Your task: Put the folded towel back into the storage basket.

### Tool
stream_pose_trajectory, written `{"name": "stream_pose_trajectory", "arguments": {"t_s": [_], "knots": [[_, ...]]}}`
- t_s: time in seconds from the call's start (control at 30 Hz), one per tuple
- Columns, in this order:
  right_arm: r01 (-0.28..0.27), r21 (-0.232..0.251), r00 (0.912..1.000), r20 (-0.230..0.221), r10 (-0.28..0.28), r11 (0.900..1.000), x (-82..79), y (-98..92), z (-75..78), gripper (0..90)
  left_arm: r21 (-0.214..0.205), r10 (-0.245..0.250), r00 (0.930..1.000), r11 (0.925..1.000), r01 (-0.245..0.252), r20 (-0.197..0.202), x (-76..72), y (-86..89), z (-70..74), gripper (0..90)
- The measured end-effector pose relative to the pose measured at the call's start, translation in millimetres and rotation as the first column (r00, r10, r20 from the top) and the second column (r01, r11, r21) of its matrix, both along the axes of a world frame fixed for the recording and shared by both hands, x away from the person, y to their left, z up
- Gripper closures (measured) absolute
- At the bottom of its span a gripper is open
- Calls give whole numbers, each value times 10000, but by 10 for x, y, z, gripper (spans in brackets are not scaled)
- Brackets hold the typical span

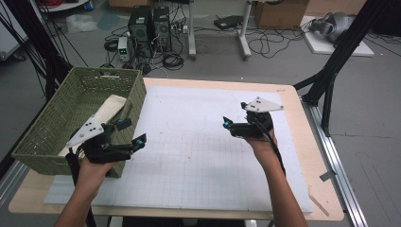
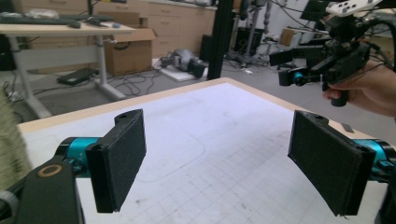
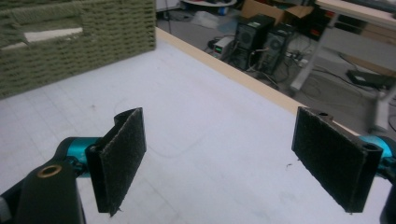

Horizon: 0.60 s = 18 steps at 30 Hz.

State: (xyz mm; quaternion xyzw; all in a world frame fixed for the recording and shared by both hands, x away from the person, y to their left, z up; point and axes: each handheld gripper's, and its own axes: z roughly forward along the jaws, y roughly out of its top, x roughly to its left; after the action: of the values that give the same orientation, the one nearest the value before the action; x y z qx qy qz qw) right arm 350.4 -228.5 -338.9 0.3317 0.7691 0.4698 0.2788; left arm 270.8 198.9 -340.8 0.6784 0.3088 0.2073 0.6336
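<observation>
1. Table (image 1: pixel 302 189) with white gridded mat (image 1: pixel 198 156).
2. Green woven basket (image 1: pixel 56 118) on the left corner of the table, cream cloth (image 1: pixel 111 106) lying inside.
3. Left gripper (image 1: pixel 134 133) just beside the basket's near right corner; jaws spread wide, nothing between.
4. Right gripper (image 1: pixel 235 116) above the mat, well apart from the basket; jaws spread, nothing between.

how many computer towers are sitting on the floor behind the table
2. Both computer towers stand side by side on the floor beyond the table's far edge: the left tower and the right tower, among tangled cables. More could be hidden outside the frame.
</observation>
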Motion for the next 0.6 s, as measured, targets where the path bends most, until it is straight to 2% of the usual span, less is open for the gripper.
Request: {"name": "stream_pose_trajectory", "arguments": {"t_s": [0.27, 0.4, 0.47, 0.6], "knots": [[755, 8, 9969, 213, -755, 9971, -322, -296, -164, 162, 162, -271, 9996, 9995, 270, 70, 23, -143, -61, 197], [1075, -20, 9937, 309, -1074, 9942, -474, -386, -235, 162, 9, -518, 9986, 9987, 518, -61, 42, -227, -108, 197], [1289, -90, 9913, 288, -1286, 9916, -540, -429, -285, 162, -158, -664, 9976, 9977, 662, -185, 57, -269, -144, 197], [1708, -133, 9853, 104, -1707, 9852, -652, -528, -407, 161, 21, -829, 9961, 9965, 830, -292, 83, -360, -208, 197]]}}
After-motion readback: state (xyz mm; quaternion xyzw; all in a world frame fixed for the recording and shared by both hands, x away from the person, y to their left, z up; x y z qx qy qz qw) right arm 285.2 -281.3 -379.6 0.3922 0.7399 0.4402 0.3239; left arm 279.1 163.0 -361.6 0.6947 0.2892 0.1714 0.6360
